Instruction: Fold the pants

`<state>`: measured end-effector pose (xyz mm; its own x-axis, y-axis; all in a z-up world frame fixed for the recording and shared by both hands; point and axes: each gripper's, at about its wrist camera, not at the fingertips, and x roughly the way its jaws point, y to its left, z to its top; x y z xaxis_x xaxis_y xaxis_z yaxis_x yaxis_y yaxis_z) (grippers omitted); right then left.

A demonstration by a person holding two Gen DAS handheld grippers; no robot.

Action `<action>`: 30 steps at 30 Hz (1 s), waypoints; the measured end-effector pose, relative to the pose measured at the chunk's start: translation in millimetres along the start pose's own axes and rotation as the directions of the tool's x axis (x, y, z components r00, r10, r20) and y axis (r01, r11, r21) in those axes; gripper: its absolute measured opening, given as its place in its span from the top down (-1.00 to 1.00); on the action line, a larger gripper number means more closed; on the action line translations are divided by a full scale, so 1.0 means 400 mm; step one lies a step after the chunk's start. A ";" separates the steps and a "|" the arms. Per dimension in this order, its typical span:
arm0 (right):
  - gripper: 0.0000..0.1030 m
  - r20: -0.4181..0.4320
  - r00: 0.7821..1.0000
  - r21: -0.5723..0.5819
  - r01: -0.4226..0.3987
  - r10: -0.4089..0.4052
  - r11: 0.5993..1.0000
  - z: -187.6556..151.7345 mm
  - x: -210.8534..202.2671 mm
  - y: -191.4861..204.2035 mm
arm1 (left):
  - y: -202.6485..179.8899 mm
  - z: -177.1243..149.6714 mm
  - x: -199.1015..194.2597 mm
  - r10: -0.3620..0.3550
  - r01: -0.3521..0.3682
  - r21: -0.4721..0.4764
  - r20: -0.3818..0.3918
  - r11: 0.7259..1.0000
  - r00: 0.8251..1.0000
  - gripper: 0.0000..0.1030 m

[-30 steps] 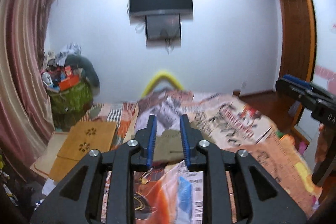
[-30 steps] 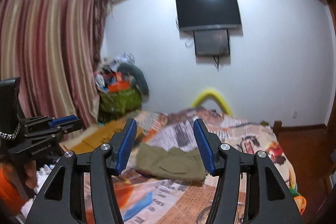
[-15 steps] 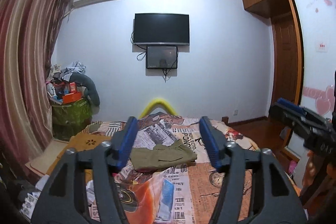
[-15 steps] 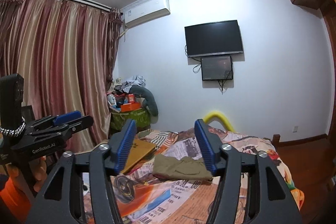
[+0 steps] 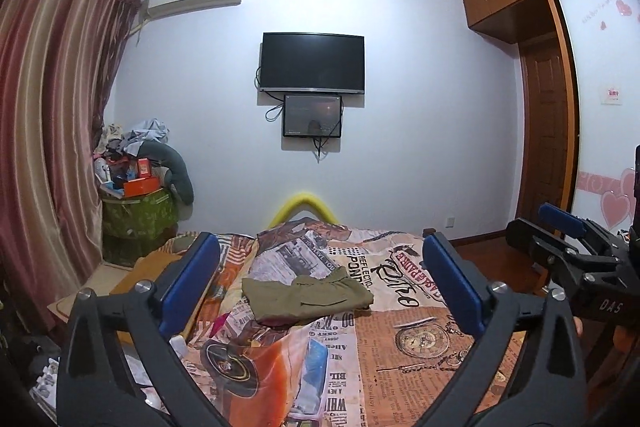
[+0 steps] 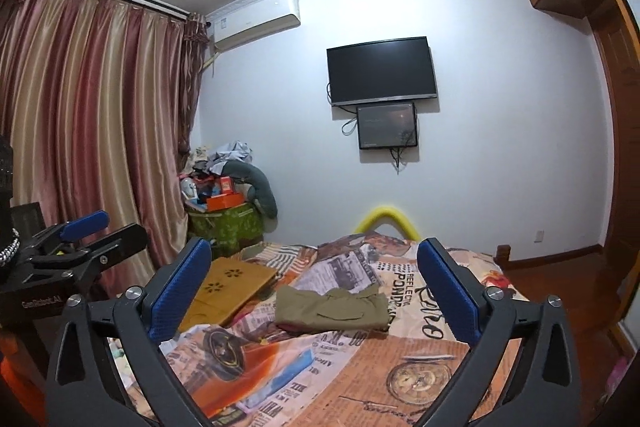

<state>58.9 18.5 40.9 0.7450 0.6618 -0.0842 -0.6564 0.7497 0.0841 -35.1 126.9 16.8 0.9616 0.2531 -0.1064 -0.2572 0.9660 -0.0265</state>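
Left wrist view shows your left gripper point(image 5: 320, 291) held level over the near end of the bed point(image 5: 400, 343), its blue fingers point(image 5: 192, 283) spread wide with nothing between them — the jaws have just been opening. The pants point(image 5: 306, 293), olive green and folded into a compact bundle, lie on the newspaper-print bedspread point(image 5: 344, 379) near the middle of the bed, well beyond your fingertips and touched by neither tool. At the right edge of that view you can see your right gripper point(image 5: 560, 227) side-on, apart from the cloth.

From the right wrist view, your right gripper point(image 6: 316, 287) also stands wide and empty, its jaws likewise having just opened. The pants point(image 6: 332, 309) sit ahead, framed between the two blue fingers point(image 6: 448, 295) but far off on the bedspread. A wooden lap tray point(image 6: 228, 285) lies left of the pants, near but not touching. Your left gripper point(image 6: 86, 239) shows at the left edge. On the far wall hangs a dark television point(image 6: 380, 71), with striped curtains point(image 6: 92, 115) to the left.
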 end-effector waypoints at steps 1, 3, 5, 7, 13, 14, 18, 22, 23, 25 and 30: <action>-0.99 -0.004 1.000 0.001 -0.001 0.001 1.000 -0.001 0.002 -0.001 | 0.003 -0.002 -0.001 -0.001 0.001 0.000 -0.001 1.000 1.000 -0.99; -0.99 -0.011 1.000 -0.004 -0.001 0.001 1.000 -0.002 0.006 0.000 | 0.001 -0.005 0.001 0.010 -0.010 0.002 -0.001 1.000 1.000 -0.99; -0.99 -0.010 1.000 -0.009 -0.002 0.002 1.000 -0.010 -0.007 0.004 | 0.000 -0.007 0.006 0.018 -0.018 0.006 -0.003 1.000 1.000 -0.99; -0.99 -0.009 1.000 -0.008 -0.003 0.003 1.000 -0.012 -0.013 0.005 | -0.003 -0.010 0.007 0.019 -0.019 0.008 -0.006 1.000 1.000 -0.99; -0.99 0.000 1.000 -0.008 0.003 -0.003 1.000 -0.016 -0.028 0.010 | -0.003 -0.012 0.009 0.020 -0.020 0.008 -0.004 1.000 1.000 -0.99; -0.99 0.000 1.000 -0.008 0.005 -0.005 1.000 -0.019 -0.031 0.011 | -0.002 -0.012 0.010 0.020 -0.020 0.007 -0.005 1.000 1.000 -0.99; -0.99 0.001 1.000 -0.009 0.008 -0.008 1.000 -0.019 -0.036 0.012 | 0.001 -0.016 0.011 0.018 -0.018 0.002 -0.007 1.000 1.000 -0.99; -0.99 -0.002 1.000 -0.010 0.010 -0.010 1.000 -0.018 -0.038 0.014 | -0.001 -0.019 0.012 0.017 -0.017 -0.001 -0.011 1.000 1.000 -0.99; -0.99 -0.002 1.000 -0.010 0.011 -0.011 1.000 -0.019 -0.040 0.013 | -0.001 -0.020 0.012 0.017 -0.017 0.000 -0.011 1.000 1.000 -0.99; -0.99 -0.003 1.000 -0.008 0.012 -0.012 1.000 -0.018 -0.045 0.012 | 0.001 -0.021 0.014 0.017 -0.017 0.001 -0.013 1.000 1.000 -0.99; -0.99 0.000 1.000 -0.006 0.015 -0.015 1.000 -0.018 -0.049 0.009 | -0.001 -0.020 0.014 0.017 -0.017 0.002 -0.012 1.000 1.000 -0.99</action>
<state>41.2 8.4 35.5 0.7545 0.6507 -0.0851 -0.6462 0.7593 0.0771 -30.5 127.3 8.2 0.9559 0.2685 -0.1191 -0.2730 0.9617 -0.0231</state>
